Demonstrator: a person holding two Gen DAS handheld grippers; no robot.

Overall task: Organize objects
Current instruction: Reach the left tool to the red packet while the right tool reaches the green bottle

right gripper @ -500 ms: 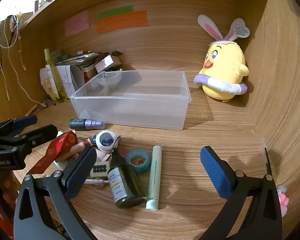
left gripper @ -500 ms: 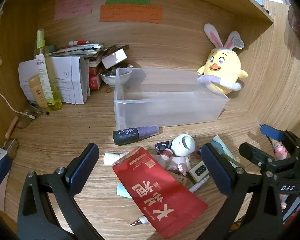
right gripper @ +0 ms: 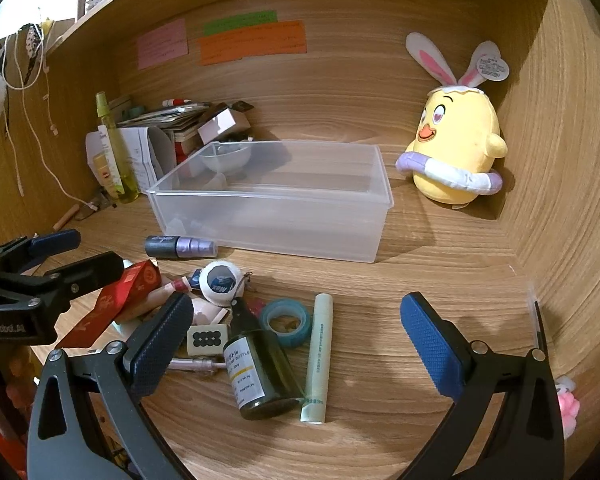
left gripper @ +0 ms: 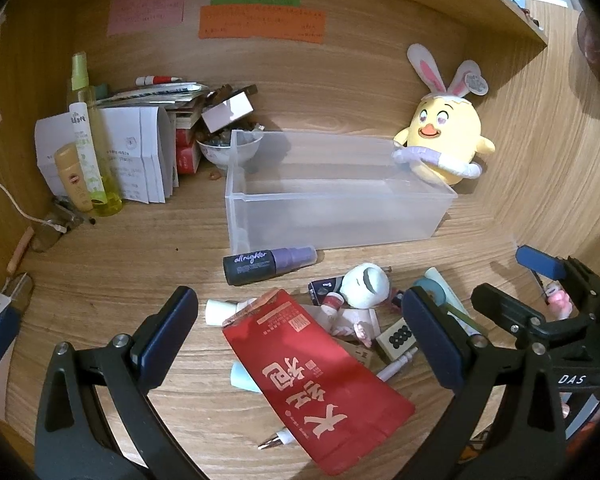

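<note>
An empty clear plastic bin (left gripper: 340, 196) (right gripper: 276, 208) stands on the wooden desk. In front of it lies a heap: a red pouch (left gripper: 316, 376) (right gripper: 112, 304), a purple spray bottle (left gripper: 268, 264) (right gripper: 180, 246), a white round case (left gripper: 366, 286) (right gripper: 220, 282), a dark green bottle (right gripper: 256, 372), a tape roll (right gripper: 286, 322), a pale green tube (right gripper: 318, 356) and a mahjong tile (left gripper: 396, 336) (right gripper: 206, 340). My left gripper (left gripper: 300, 336) is open above the red pouch. My right gripper (right gripper: 296, 344) is open above the green bottle and tube. Both are empty.
A yellow plush chick (left gripper: 444, 140) (right gripper: 456, 152) sits at the back right against the side wall. Papers, books, a bowl (left gripper: 230, 148) and tall bottles (left gripper: 90, 140) crowd the back left. A shelf runs overhead, with sticky notes (left gripper: 260, 24) on the back wall.
</note>
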